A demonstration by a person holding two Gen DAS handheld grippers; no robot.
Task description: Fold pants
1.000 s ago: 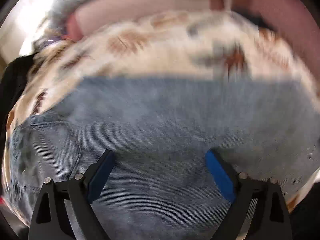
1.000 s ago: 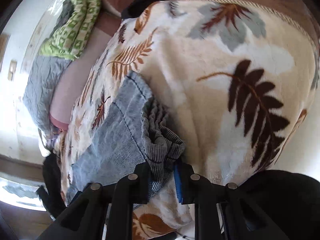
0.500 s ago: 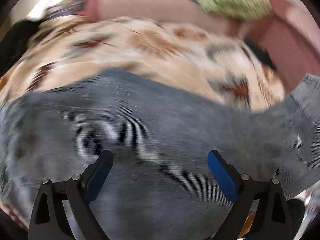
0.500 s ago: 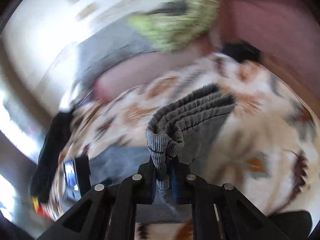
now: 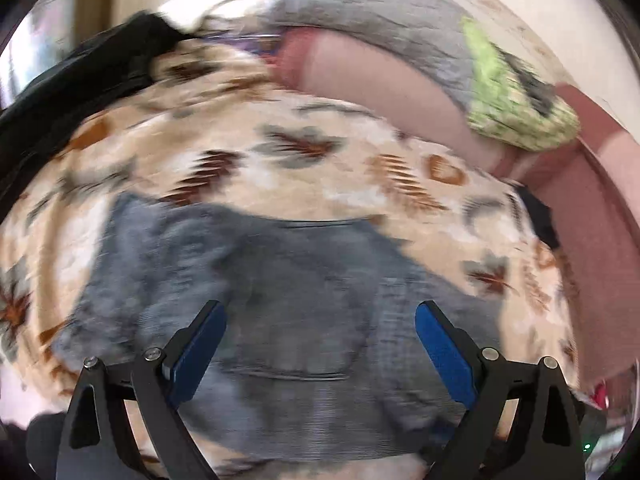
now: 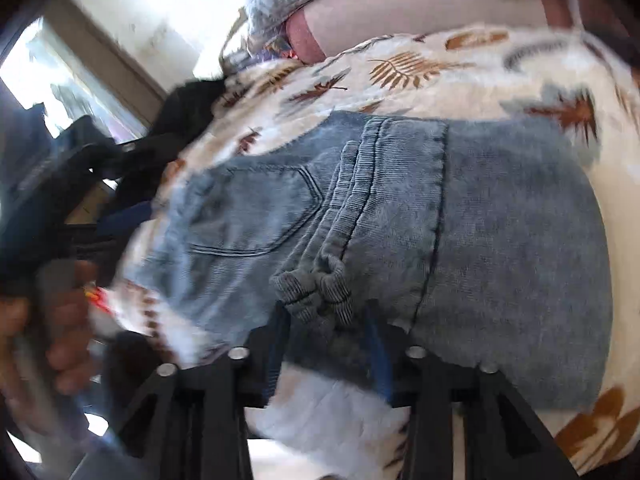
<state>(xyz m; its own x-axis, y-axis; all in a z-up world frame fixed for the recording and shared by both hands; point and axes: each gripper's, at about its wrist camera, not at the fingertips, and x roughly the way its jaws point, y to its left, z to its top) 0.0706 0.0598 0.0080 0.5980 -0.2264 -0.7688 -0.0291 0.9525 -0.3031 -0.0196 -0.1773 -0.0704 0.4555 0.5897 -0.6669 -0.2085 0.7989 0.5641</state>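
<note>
The blue-grey denim pants (image 6: 500, 216) lie folded over on a cream blanket with a leaf print (image 6: 420, 60). The ribbed waistband (image 6: 320, 288) bunches just ahead of my right gripper (image 6: 326, 332), whose jaws stand a little apart around it. In the left wrist view the pants (image 5: 288, 288) are blurred, with a back pocket showing. My left gripper (image 5: 320, 336) is wide open and empty, hovering over them.
A pink cushion (image 5: 380, 76), a grey quilt (image 5: 372, 8) and a green patterned cloth (image 5: 516, 104) lie at the back. Black fabric (image 5: 80, 76) sits at the left edge. The left hand and its tool (image 6: 52, 240) are in the right wrist view.
My right gripper carried the waistband end over the pants, laid it down and its jaws have parted. My left gripper stayed open and shifted back over the pants.
</note>
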